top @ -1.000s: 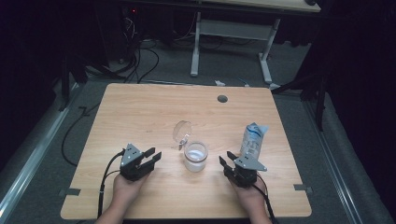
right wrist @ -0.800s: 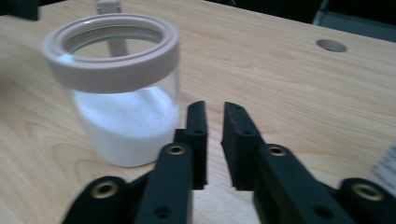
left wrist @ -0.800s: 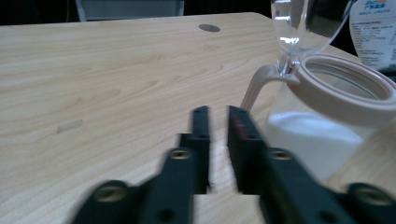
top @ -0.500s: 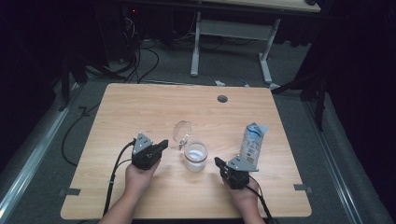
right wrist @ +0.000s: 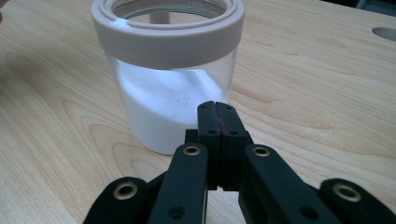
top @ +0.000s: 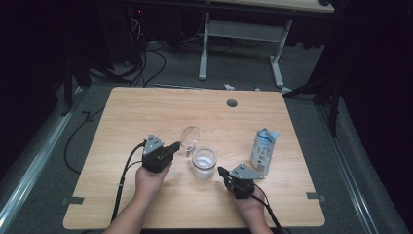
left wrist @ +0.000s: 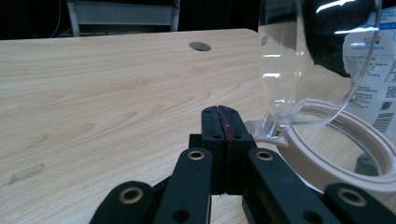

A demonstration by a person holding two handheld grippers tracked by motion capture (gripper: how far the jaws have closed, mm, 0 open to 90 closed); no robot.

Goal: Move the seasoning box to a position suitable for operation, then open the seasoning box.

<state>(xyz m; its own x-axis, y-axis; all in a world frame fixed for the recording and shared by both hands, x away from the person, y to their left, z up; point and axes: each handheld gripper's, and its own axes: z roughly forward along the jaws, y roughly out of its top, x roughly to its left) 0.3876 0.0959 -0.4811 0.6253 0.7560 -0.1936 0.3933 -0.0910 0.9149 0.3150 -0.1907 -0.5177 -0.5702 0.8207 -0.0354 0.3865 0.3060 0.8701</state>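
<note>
Beside jar (top: 203, 163): both grippers, L (top: 174, 146) & R (top: 221, 171), closed, prob. not touching.

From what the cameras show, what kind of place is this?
Probably a lab or recording room, not a home: a lone wooden table with a cable hole, loose cables on grey floor, dark surroundings. A jar of white powder and a carton look like props.

jar (top: 204, 162): sits between our two grippers, raised lid (top: 189, 137) blocks its left-rear side
carton (top: 263, 150): crowds the jar's right
far table (top: 160, 109): wide open for us
</note>
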